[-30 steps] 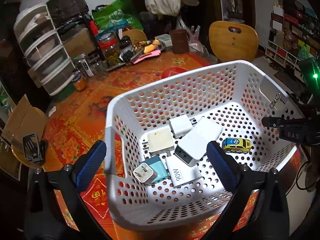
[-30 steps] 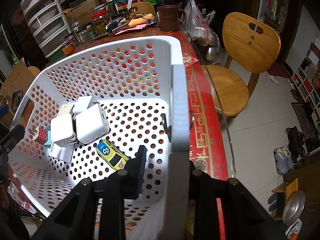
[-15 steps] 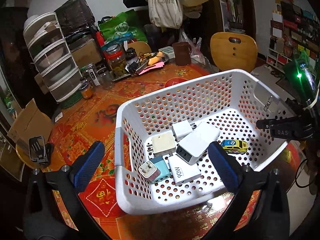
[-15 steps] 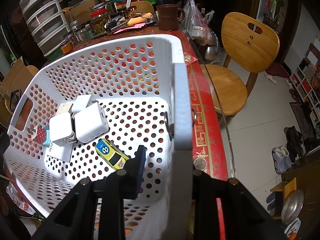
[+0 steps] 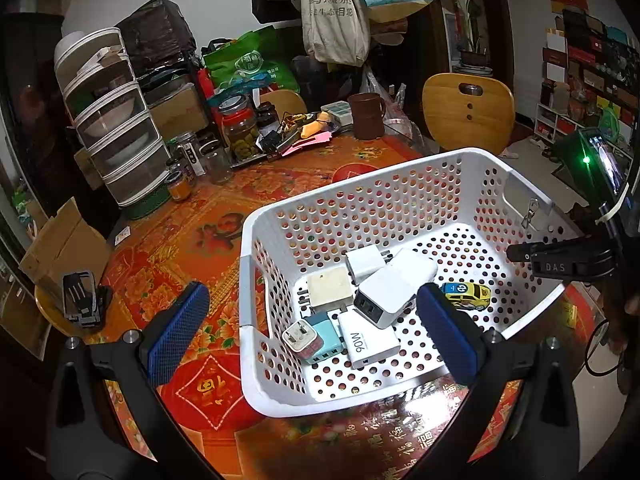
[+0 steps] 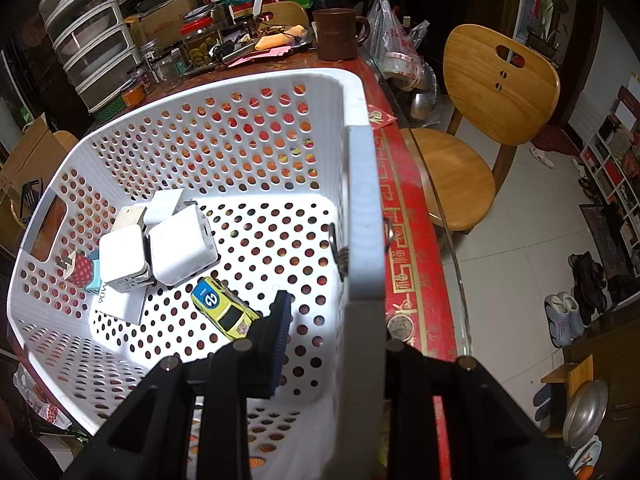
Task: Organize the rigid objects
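Backing away since the earlier frame, the left gripper [image 5: 308, 328] shows more of the white basket [image 5: 404, 196] and stands released, empty. Right gripper [image 6: 320, 344] is clenched on the basket's side wall. Inside the basket lie five chargers, one marked "90W" [image 5: 366, 342], and beside them one yellow toy car [image 6: 224, 309] numbered "42".

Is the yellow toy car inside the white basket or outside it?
Inside. The yellow toy car sits on the perforated floor of the white basket.
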